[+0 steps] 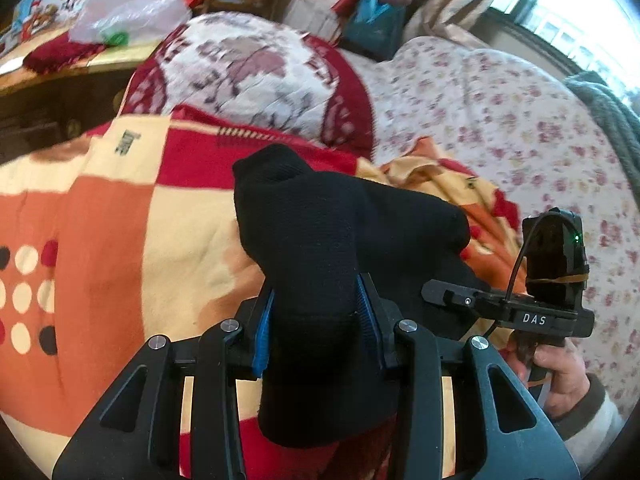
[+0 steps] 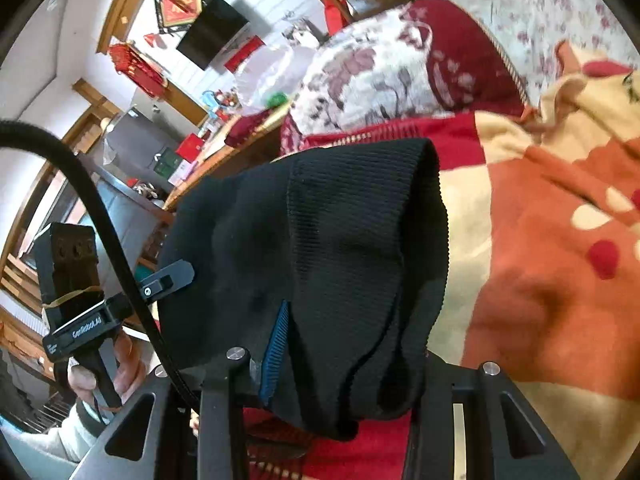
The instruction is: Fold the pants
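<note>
The black ribbed pants [image 1: 320, 216] are lifted above a bed and bunched up in both grippers. In the left wrist view my left gripper [image 1: 316, 308] is shut on a thick fold, with its blue pads [image 1: 264, 332] pressed against the cloth on both sides. The right gripper's body [image 1: 552, 312] shows at the right, held by a hand [image 1: 560, 376]. In the right wrist view the pants [image 2: 340, 220] drape over my right gripper [image 2: 344, 344], which is shut on them. One blue pad [image 2: 276, 352] shows; the other is hidden under cloth.
Below lies an orange, cream and red blanket [image 1: 120, 240] with dots. Behind it sits a red and white floral cushion [image 1: 248, 72] on a flowered bedspread [image 1: 500, 120]. A cluttered wooden table [image 1: 60, 52] stands at the left. A black cable [image 2: 92, 208] arcs past the left gripper's body [image 2: 80, 312].
</note>
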Tool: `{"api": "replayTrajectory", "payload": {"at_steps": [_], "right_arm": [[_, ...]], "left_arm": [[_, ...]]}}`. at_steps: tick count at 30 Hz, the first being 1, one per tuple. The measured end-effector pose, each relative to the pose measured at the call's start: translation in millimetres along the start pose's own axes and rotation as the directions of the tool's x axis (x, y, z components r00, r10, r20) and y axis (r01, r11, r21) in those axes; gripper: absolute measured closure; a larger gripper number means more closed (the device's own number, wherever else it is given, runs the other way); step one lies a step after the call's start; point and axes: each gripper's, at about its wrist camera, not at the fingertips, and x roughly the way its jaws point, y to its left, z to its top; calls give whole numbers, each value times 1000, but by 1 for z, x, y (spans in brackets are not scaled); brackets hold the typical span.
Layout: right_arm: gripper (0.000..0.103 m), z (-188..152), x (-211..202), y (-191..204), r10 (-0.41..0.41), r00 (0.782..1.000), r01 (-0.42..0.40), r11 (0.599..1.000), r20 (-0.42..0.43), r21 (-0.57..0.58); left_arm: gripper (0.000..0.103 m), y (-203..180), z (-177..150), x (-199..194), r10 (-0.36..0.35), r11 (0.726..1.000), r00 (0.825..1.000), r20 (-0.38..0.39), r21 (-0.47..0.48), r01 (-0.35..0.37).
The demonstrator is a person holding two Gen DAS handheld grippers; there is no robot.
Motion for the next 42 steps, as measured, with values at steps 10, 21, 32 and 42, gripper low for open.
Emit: {"api": "replayTrajectory", "payload": {"at_steps": [10, 21, 32, 42], "right_arm": [[62, 9, 59, -28, -50, 996, 54, 997, -71, 51], [46, 3, 51, -26, -123, 991, 127, 990, -51, 62], [45, -9, 6, 7, -232, 972, 232, 973, 32, -6], [45, -24, -18, 52, -267, 955, 279, 957, 132, -80]], "left_arm": [[66, 39, -21, 39, 63, 994, 997, -46, -91, -67], [45, 56, -24, 48, 66, 977, 995, -74, -197, -79], [45, 19, -24, 12, 218, 973, 976, 3, -74, -218], [45, -16, -31, -25, 303, 953, 947, 105, -36, -301]]}}
